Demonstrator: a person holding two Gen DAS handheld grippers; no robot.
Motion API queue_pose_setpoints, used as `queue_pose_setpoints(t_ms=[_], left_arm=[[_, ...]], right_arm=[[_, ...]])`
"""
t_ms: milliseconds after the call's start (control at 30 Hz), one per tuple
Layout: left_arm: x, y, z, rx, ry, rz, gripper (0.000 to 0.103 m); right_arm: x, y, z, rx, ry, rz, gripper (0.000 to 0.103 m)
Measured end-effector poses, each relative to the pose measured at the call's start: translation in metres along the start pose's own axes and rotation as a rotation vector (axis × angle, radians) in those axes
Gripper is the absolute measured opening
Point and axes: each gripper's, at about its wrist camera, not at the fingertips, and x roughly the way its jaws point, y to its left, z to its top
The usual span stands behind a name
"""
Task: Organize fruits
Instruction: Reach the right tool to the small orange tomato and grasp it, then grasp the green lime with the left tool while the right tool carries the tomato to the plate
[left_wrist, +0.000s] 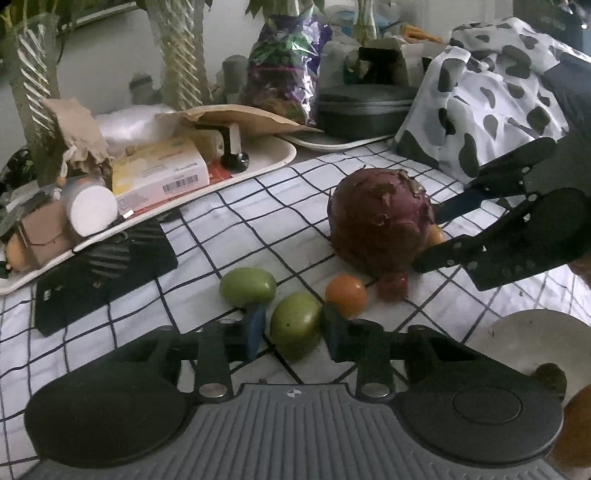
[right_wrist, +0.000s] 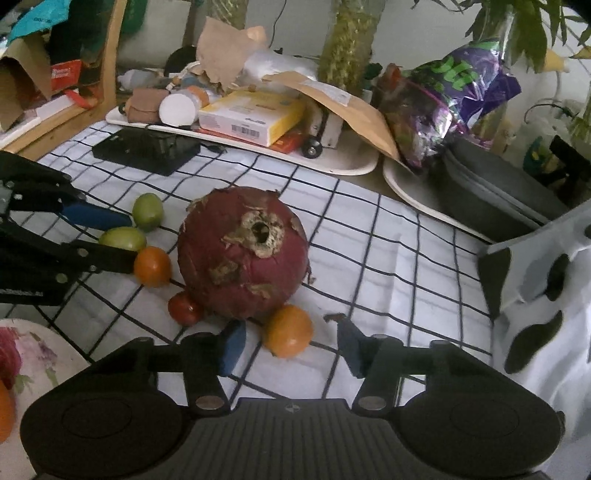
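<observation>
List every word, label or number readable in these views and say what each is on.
No text is sharp enough to quote.
Yellow and white box: barcode and small print, blurred.
Purple foil bag: large green lettering, crumpled and unreadable.
Red packet at the far left: white print, too small.
Brown envelope: white label, illegible.
Left gripper body: a faint word, blurred.

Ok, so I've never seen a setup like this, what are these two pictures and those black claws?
A person holds a two-finger gripper in each hand, and a camera on each looks along its fingers. One picture is from the left gripper, shut on a green fruit. The other is from the right gripper, open around an orange fruit. On the checked cloth also lie a big dark-red fruit, a second green fruit and a small red fruit.
</observation>
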Motion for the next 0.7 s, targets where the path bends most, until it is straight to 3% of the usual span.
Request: queue_pose_setpoints(t_ms=[100, 367, 700], left_arm=[[0.001, 0.000, 0.000, 0.001, -0.001, -0.004, 0.028], [0.000, 0.001, -0.001, 0.002, -0.002, -0.014, 0.028], [-0.019, -0.003, 0.000, -0.001, -0.028, -0.014, 0.028]], right_arm=[[0.002, -0.003, 0.001, 0.013, 0.001, 0.023, 0.053], [0.000, -0.002, 0.001, 0.031, 0.012, 0.054, 0.029], [-0.014, 0.000, -0.001, 0.042, 0.018, 0.040, 0.029]])
